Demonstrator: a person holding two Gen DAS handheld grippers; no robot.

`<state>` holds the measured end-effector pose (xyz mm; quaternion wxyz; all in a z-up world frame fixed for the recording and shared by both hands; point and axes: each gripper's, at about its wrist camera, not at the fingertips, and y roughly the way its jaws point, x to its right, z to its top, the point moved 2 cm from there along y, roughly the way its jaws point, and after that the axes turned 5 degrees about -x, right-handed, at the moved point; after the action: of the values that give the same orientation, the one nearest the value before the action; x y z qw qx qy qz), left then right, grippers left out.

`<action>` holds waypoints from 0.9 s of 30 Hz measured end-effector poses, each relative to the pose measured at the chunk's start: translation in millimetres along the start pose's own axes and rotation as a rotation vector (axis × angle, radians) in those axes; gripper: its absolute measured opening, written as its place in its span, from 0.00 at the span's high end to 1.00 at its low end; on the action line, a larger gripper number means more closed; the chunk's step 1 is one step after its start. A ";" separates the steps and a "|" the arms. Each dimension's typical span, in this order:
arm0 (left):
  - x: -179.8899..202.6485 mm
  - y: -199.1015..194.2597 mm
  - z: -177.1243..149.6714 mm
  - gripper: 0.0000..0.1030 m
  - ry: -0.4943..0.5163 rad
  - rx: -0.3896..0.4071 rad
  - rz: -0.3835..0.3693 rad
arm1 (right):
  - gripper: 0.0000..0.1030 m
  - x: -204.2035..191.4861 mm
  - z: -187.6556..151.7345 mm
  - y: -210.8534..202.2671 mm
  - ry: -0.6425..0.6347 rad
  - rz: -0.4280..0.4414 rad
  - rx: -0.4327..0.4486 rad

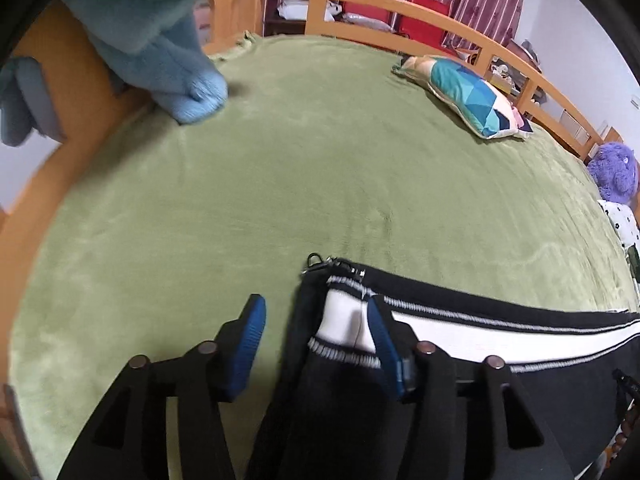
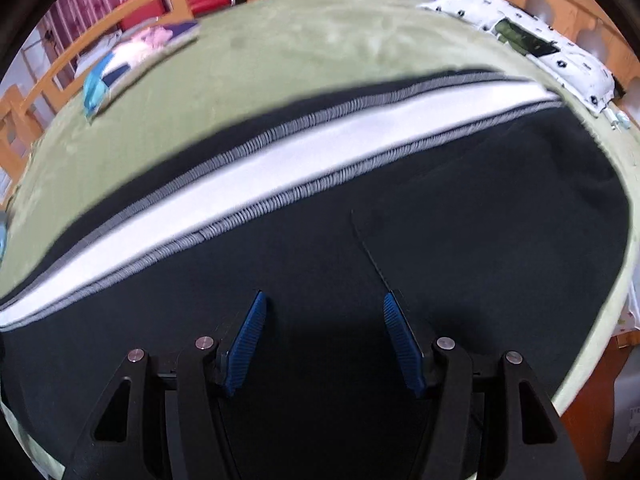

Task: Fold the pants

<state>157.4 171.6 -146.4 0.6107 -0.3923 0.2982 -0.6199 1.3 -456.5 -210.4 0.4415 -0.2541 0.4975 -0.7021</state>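
Note:
Black pants (image 1: 344, 400) with a white side stripe (image 1: 472, 326) edged in grey lie flat on the green blanket (image 1: 320, 184). A zipper pull (image 1: 314, 261) shows at their near end. My left gripper (image 1: 315, 304) is open over that end. Its left pad (image 1: 248, 344) stands over bare blanket and its right pad (image 1: 384, 344) over the stripe, with the pants' edge between them and not pinched. In the right wrist view my right gripper (image 2: 325, 296) is open just above the black cloth of the pants (image 2: 480, 220), below the stripe (image 2: 304, 152), with nothing gripped.
A wooden bed rail (image 1: 400, 4) runs round the far side. A colourful pillow (image 1: 468, 96), a purple plush toy (image 1: 614, 172) and a light-blue knitted garment (image 1: 168, 52) rest near the edges. A white patterned cushion (image 2: 560, 52) lies at the right of the bed.

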 end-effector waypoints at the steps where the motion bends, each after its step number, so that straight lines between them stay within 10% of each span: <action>1: -1.1 -5.7 -3.5 0.50 -0.001 -0.001 -0.008 | 0.42 -0.6 -2.0 0.9 -0.003 -0.005 0.011; 11: -26.2 -65.5 -100.8 0.46 -0.100 -0.025 -0.137 | 0.42 -25.0 -19.9 -42.6 -0.051 0.070 0.090; 19: -42.1 -41.3 -144.3 0.48 -0.223 -0.055 -0.133 | 0.42 -27.6 -38.6 -60.4 -0.077 0.068 0.089; 23: -43.5 -33.2 -133.5 0.82 -0.210 -0.039 -0.088 | 0.42 -9.0 -50.6 -68.8 -0.047 0.040 0.086; 27: -47.9 -46.6 -129.4 0.86 -0.187 0.012 -0.125 | 0.42 15.3 -61.0 -71.5 0.003 0.016 0.082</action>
<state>20.4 208.5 -179.3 0.5985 -0.4624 0.2111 -0.6192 -80.9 -432.7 -168.5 0.4566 -0.2307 0.4710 -0.7187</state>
